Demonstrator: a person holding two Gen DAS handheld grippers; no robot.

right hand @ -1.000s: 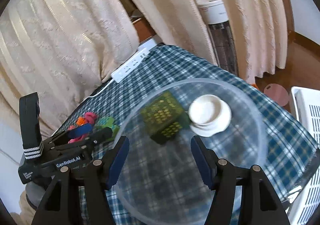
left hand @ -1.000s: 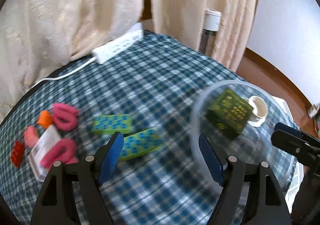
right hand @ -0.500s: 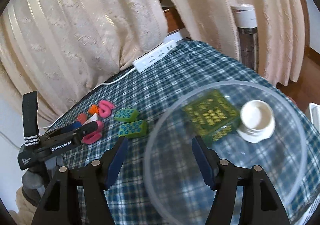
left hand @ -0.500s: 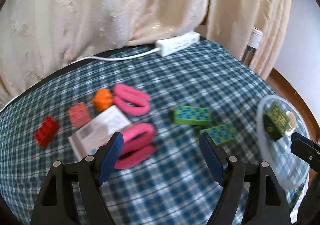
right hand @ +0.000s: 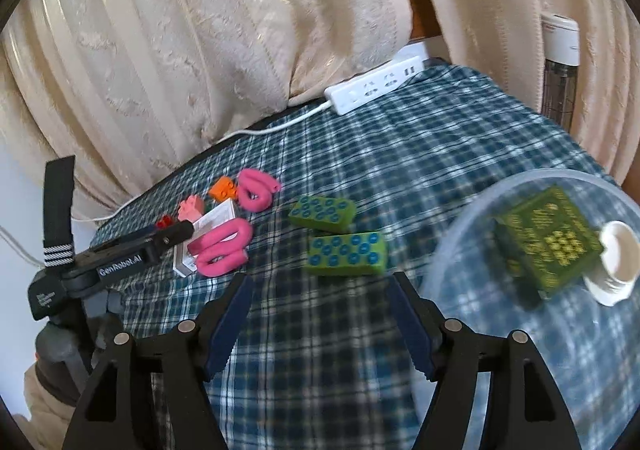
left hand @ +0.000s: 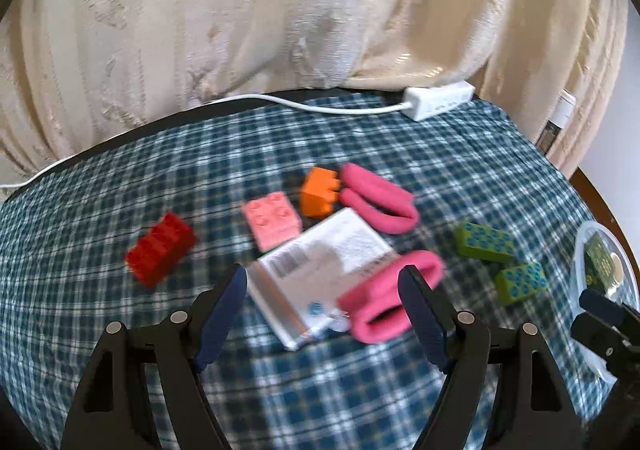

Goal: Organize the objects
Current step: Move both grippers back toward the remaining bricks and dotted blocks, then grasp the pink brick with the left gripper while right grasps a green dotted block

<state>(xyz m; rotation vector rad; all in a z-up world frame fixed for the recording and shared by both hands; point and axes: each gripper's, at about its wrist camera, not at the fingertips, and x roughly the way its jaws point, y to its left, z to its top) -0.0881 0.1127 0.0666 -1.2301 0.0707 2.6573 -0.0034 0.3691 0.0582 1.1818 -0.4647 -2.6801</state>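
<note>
On the blue plaid cloth lie a red brick, a pink brick, an orange brick, two pink foam loops, a white packet and two green dotted blocks. My left gripper is open and empty, just above the packet and near loop. My right gripper is open and empty, just short of the near green block. A clear round container on the right holds a dark green box and a white cap.
A white power strip with its cable lies at the table's far edge under cream curtains. A tall white-topped appliance stands beyond the right edge. The left gripper's body shows at left in the right wrist view.
Both grippers swung left, away from the clear container. The left one now faces the bricks, packet and pink loops; the right one now faces the green blocks. Both stayed open.
</note>
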